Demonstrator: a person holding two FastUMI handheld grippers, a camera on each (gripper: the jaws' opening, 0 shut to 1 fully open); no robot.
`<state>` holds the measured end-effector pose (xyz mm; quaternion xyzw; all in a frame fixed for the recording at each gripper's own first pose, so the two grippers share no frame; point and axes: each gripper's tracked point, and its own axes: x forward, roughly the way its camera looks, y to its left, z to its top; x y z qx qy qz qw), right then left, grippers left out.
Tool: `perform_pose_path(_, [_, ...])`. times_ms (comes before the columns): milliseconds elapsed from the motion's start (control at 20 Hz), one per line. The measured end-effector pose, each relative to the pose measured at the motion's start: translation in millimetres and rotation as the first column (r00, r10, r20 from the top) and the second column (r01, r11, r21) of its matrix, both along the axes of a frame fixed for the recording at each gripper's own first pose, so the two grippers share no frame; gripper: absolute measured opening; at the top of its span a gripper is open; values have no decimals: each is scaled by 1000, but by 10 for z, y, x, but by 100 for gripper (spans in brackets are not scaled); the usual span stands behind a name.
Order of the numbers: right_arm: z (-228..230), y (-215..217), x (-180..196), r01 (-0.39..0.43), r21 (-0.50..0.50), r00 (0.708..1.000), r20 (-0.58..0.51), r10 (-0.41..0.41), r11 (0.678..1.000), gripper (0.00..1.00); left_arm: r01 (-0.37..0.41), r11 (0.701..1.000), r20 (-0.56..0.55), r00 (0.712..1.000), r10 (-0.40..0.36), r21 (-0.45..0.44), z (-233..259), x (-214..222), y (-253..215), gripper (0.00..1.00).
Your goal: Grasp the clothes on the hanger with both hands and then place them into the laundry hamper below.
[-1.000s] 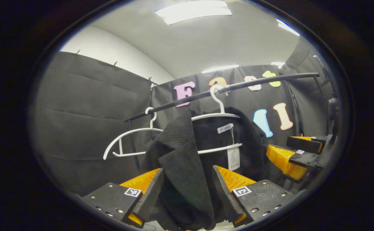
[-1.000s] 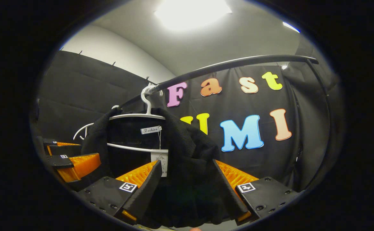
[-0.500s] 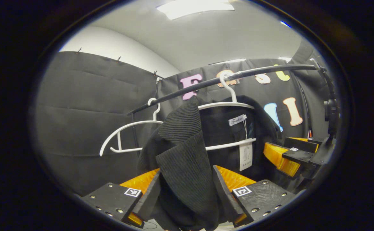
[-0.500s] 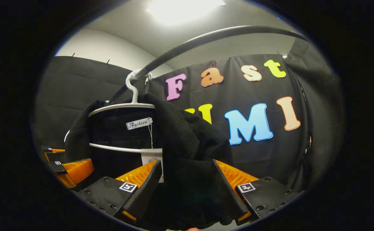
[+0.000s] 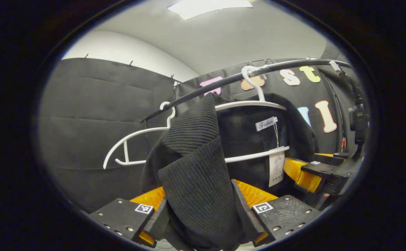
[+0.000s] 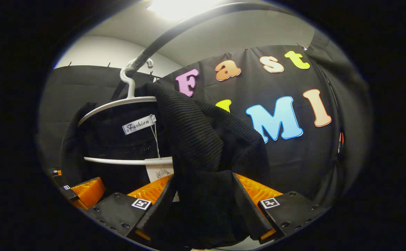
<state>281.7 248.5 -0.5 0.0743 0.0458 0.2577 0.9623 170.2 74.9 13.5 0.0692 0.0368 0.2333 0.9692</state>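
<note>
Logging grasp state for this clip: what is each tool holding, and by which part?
Both hold the black garment, still on its white hanger: the left tool pinches one shoulder fold, the right tool the other.

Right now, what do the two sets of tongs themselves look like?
The left tongs and right tongs match. Each has two wedge-shaped fingers with ribbed faces. Each finger sits on a flat plate studded with screws and carrying a small square black-and-white marker.
</note>
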Motion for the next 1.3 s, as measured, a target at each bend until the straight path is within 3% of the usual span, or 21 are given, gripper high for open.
perform_pose_path(50, [-24, 7, 22, 4, 5, 1000, -13, -4, 1000, 92, -8, 1000, 4, 1000, 8, 6, -5, 20, 36, 88])
perform_pose_path(100, [-38, 13, 37, 6, 10, 1000, -24, -6, 1000, 96, -20, 1000, 9, 1000, 20, 12, 1, 22, 54, 81])
perform_pose_path(150, [-46, 20, 20, 6, 15, 999, -34, -5, 1000, 89, -28, 1000, 9, 1000, 27, 15, -15, 11, 74, 74])
perform_pose_path(250, [-45, 18, 26, 9, 13, 999, -44, -8, 1000, 69, -37, 999, 11, 999, 37, 14, -16, 13, 87, 58])
perform_pose_path(300, [-46, 37, 20, -6, 11, 999, -47, 6, 1000, 54, -29, 1000, 13, 999, 29, 9, -17, 29, 80, 50])
perform_pose_path(350, [-49, 37, 3, -17, 5, 999, -51, 17, 1000, 37, -13, 1000, 14, 1000, 13, 5, -20, 48, 58, 50])
perform_pose_path(400, [-42, 28, 5, -23, -1, 999, -43, 23, 1000, 20, -3, 1000, 13, 1000, 3, 3, -24, 51, 62, 41])
perform_pose_path(450, [-14, -17, 16, -8, -15, 1000, -24, 7, 1000, 17, 31, 1000, 8, 1000, -31, 0, -39, 99, 24, 32])
perform_pose_path(500, [8, -31, 0, -14, -37, 1000, -8, 14, 999, 8, 7, 1000, 9, 1000, -7, 13, -51, 78, 89, 24])
perform_pose_path(550, [3, -58, -14, -8, -61, 1000, 7, 8, 998, 5, -21, 999, 6, 1000, 20, 39, 22, 22, 171, 15])
perform_pose_path(600, [36, -134, -24, 14, -84, 999, 30, -11, 996, 9, -21, 998, 1, 1000, 21, 59, 51, 16, 165, 6])
perform_pose_path(650, [95, -194, -38, 31, -99, 998, 58, -26, 995, 8, -10, 997, -4, 1000, 10, 73, 76, -21, 122, 5])
perform_pose_path(1000, [618, -675, -8, 172, -61, 960, 236, -153, 983, 8, -45, 977, 101, 995, 24, 210, 740, -353, 181, 6])
perform_pose_path(1300, [906, -965, 122, 237, -17, 929, 296, -222, 971, 8, -51, 972, 160, 987, 14, 229, 1126, -483, 358, 6])
